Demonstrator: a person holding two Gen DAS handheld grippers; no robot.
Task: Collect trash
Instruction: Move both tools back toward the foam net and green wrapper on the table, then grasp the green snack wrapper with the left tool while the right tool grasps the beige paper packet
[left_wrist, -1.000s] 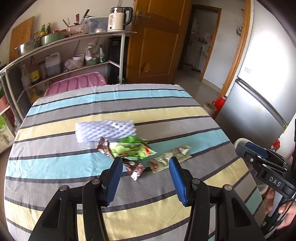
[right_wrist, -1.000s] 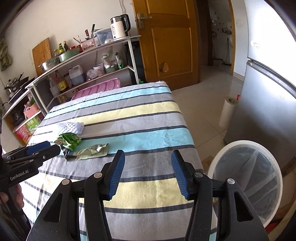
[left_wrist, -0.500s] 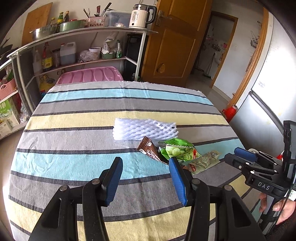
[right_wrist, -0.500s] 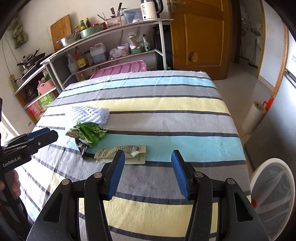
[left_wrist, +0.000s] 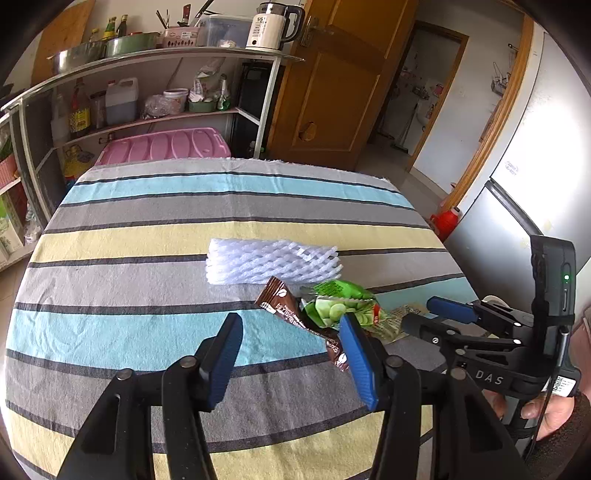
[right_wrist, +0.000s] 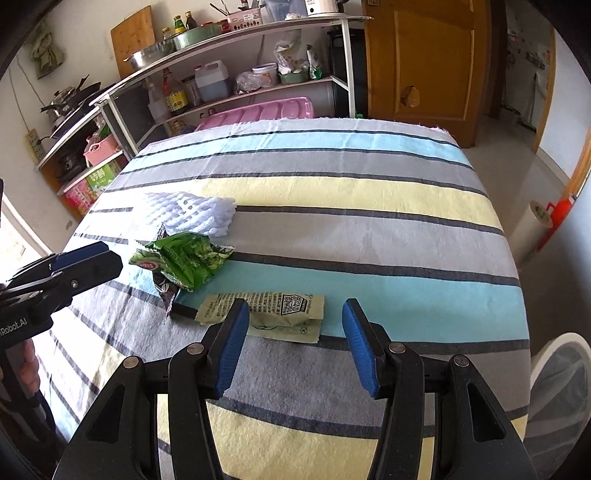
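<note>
On the striped tablecloth lie a white foam net sleeve, a brown wrapper, a green snack bag and a pale yellow-green sachet. My left gripper is open and empty, just in front of the brown wrapper. My right gripper is open and empty, right over the near edge of the sachet. The foam sleeve and green bag also show in the right wrist view. Each gripper shows in the other's view: the right, the left.
A white bin with a liner stands on the floor at the table's right corner. A metal shelf rack with bottles and a pink lid stands behind the table. A fridge is at the right.
Both grippers have moved in toward the trash pile. The right one swung left from the bin side and now hovers at the sachet. Both stay open.
</note>
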